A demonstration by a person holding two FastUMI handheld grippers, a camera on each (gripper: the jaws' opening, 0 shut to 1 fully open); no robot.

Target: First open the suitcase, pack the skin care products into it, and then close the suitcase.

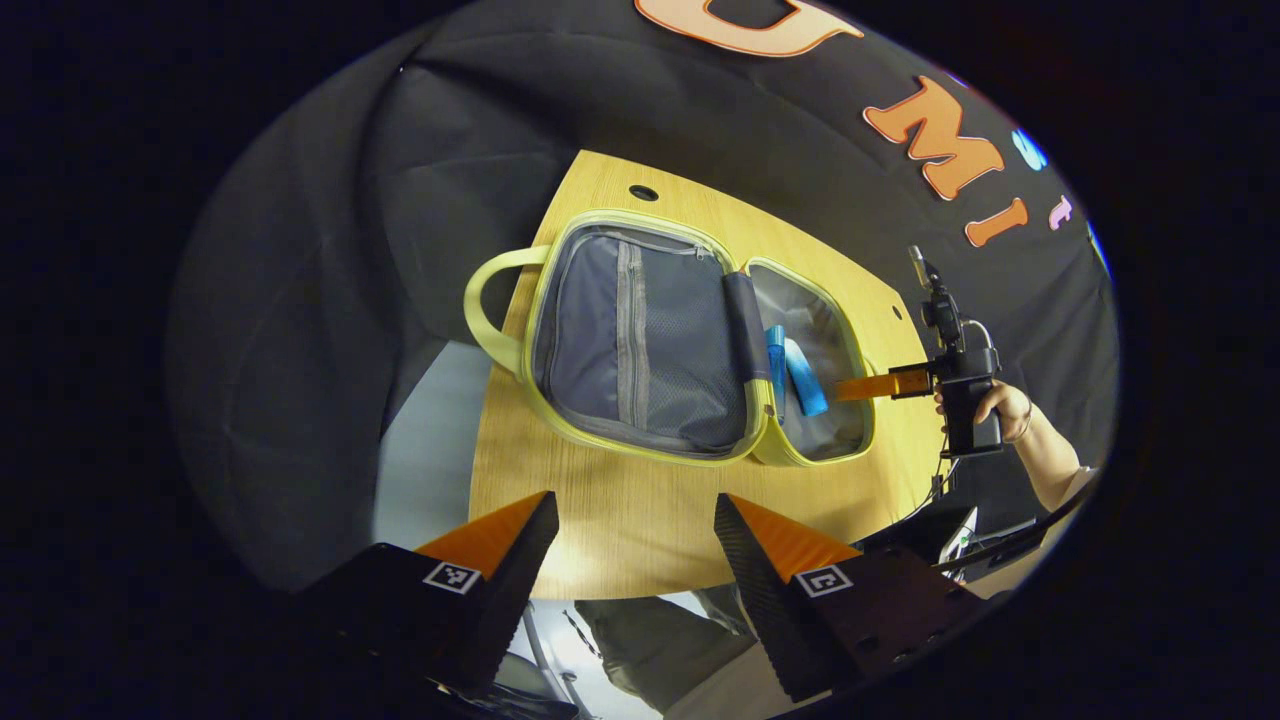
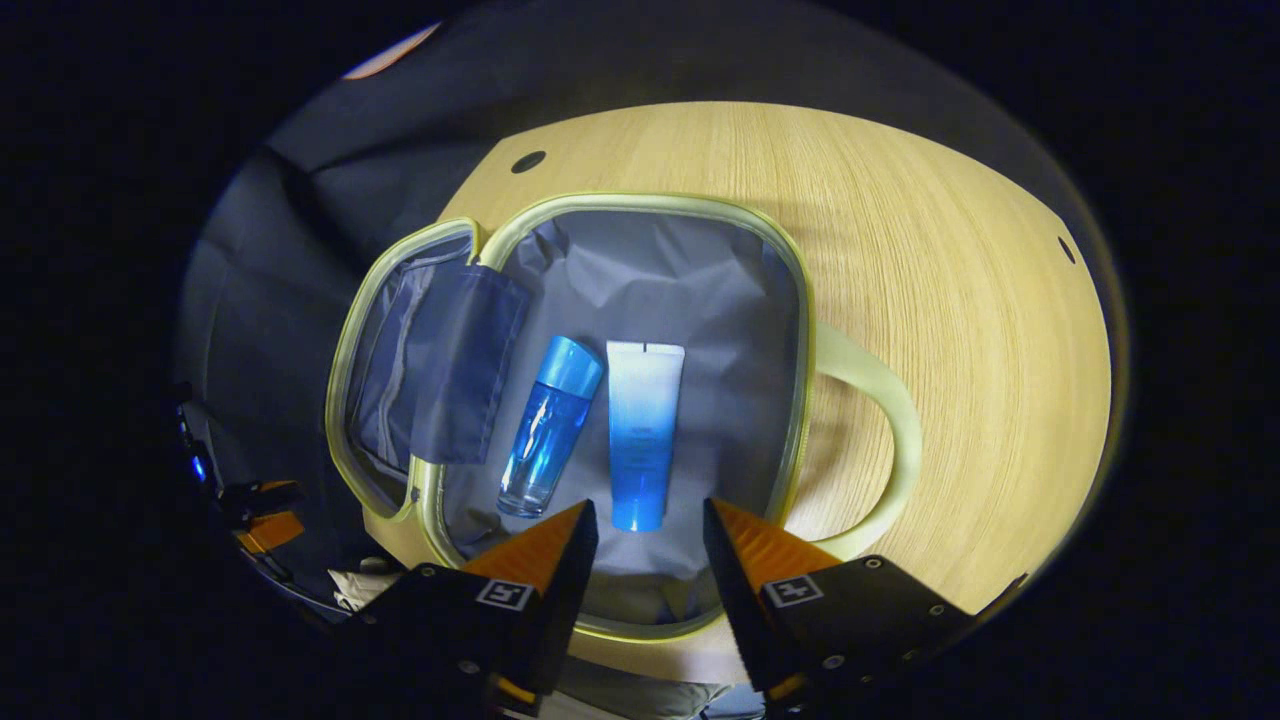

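In the left gripper view, the suitcase (image 1: 690, 350) lies open flat on the table (image 1: 620, 520), well beyond the left gripper (image 1: 635, 520), whose fingers are spread and empty. The right gripper (image 1: 850, 388) reaches in over the far half.

In the right gripper view, bottle (image 2: 548, 428) and tube (image 2: 642, 430) lie side by side in the lining, just past spread fingers (image 2: 545, 550). Packing looks done, so next up is probably flipping the lid shut.
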